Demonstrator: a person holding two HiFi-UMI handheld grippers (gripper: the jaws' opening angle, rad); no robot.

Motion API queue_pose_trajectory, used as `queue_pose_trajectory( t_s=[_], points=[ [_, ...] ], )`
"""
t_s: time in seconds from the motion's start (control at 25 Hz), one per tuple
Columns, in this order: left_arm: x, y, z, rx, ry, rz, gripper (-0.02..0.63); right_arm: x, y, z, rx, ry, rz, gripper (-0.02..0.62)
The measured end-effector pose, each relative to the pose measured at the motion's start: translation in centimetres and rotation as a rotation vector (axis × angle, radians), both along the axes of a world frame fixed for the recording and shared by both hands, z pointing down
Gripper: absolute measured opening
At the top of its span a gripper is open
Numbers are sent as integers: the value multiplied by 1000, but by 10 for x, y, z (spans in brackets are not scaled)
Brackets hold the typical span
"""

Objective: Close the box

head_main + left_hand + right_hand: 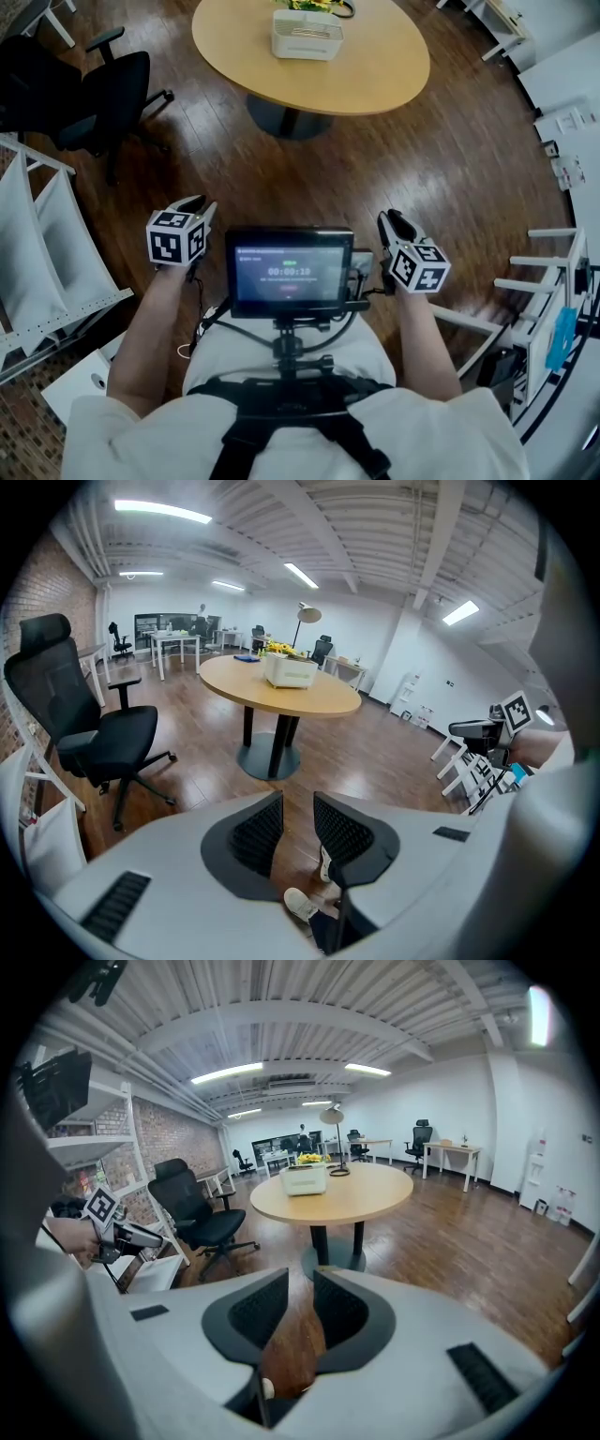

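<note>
White and ribbed along its sides, the box (pixel 307 35) sits on the round wooden table (pixel 375 70) at twelve o'clock in the head view, well apart from both claws. The left gripper (pixel 192 208) hangs near nine o'clock and the right gripper (pixel 394 225) near three, either side of a small monitor (pixel 289 272). Each has its jaws parted, with only floor (pixel 450 169) between them. Whether the box's lid is up cannot be told.

A round wooden table (pixel 370 70) stands on the dark wood floor (pixel 450 159). A white box (pixel 307 35) sits on it, with something yellow (pixel 306 5) just behind.
</note>
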State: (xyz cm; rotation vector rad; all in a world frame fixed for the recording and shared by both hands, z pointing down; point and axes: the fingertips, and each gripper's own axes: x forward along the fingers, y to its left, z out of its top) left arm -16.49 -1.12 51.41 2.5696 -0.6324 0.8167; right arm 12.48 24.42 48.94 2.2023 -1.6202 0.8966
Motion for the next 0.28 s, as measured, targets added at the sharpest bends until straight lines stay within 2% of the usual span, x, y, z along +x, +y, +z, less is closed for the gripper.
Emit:
queue_pose_trajectory(
  t_s=[0.28],
  points=[
    [-1, 3, 4, -12, -9, 11, 109, -8, 2, 6, -11, -9, -8, 89]
  ],
)
